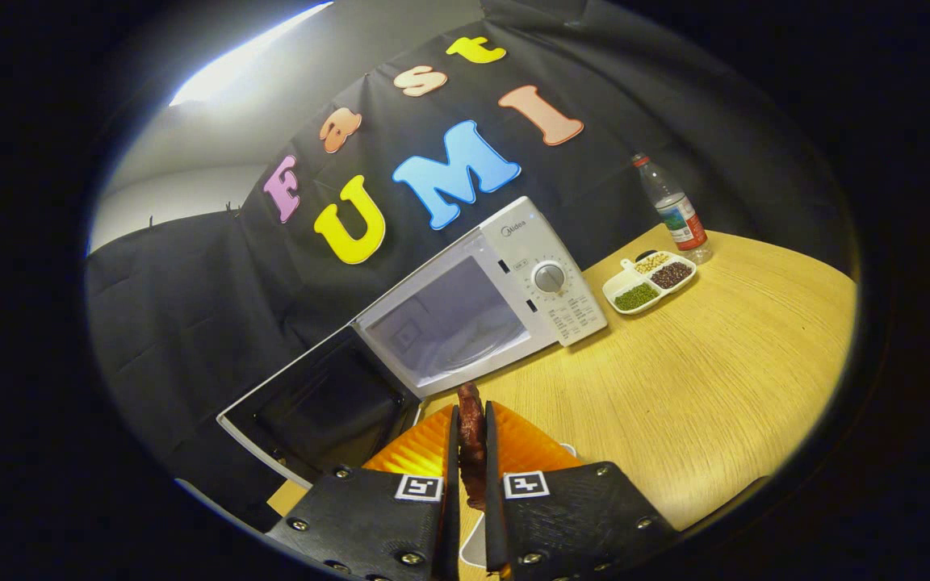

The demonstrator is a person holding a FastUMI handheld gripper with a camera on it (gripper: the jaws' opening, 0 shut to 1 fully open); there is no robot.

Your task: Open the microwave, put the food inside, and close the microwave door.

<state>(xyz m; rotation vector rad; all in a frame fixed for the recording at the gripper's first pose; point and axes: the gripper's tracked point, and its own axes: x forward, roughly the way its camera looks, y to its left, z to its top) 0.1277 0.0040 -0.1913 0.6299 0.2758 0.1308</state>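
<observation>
Between gripper (469, 452) fingers, food (471, 436) (microwave (505, 282) open)

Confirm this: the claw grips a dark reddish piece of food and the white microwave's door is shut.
Not quite. The gripper view shows the white microwave's door swung open. The rest holds: the claw is shut on the dark reddish piece of food.

Brand "Midea" on microwave (513, 274) control panel top.
</observation>
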